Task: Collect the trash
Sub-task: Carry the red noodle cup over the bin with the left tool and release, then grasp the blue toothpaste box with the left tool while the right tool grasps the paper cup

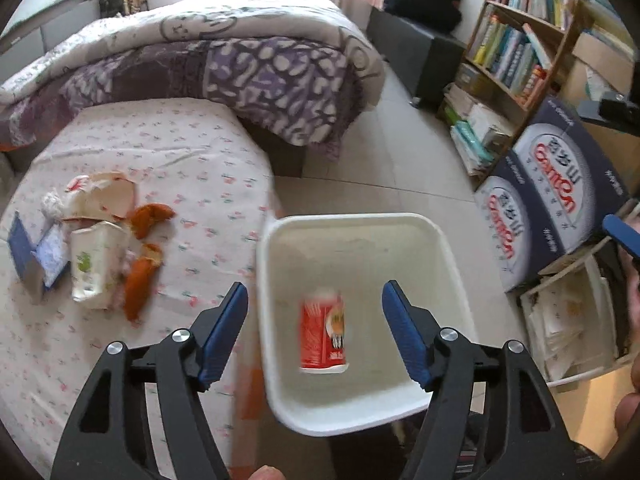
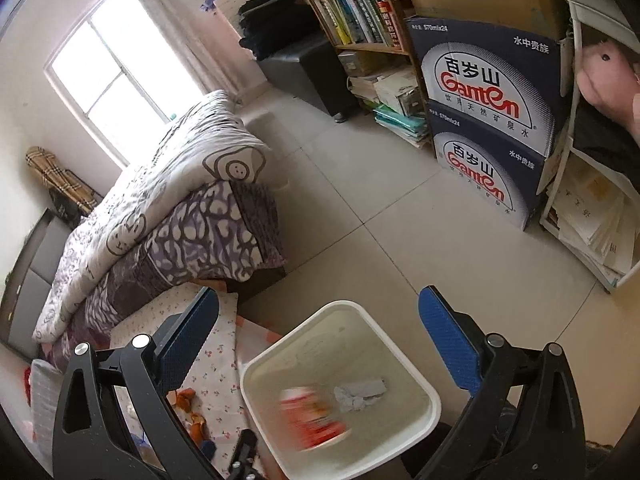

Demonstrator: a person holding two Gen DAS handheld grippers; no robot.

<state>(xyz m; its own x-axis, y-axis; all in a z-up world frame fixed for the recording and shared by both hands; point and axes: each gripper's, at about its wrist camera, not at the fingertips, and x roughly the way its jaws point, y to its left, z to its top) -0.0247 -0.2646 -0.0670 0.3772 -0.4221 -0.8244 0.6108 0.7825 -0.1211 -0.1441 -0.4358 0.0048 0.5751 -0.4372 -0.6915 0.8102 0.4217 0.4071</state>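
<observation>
Both grippers hang wide-jawed and empty over the white bin [image 1: 360, 224] holding the red can [image 1: 323, 330], while the remaining trash pile [image 1: 100, 240] lies left on the floral surface [image 1: 192, 152], nearer the left gripper [image 1: 316, 312] than the right gripper [image 2: 320, 320].

Open white bin [image 1: 452, 280] mouth unobstructed, trash pile [image 1: 100, 240] crowding tabletop left

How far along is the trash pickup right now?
Done: a red can is in the white bin, blurred as if just dropped, beside a crumpled grey scrap. In hand: nothing; the left gripper and right gripper are both open over the bin. Left: cartons, orange peels and a blue box on the table.
</observation>
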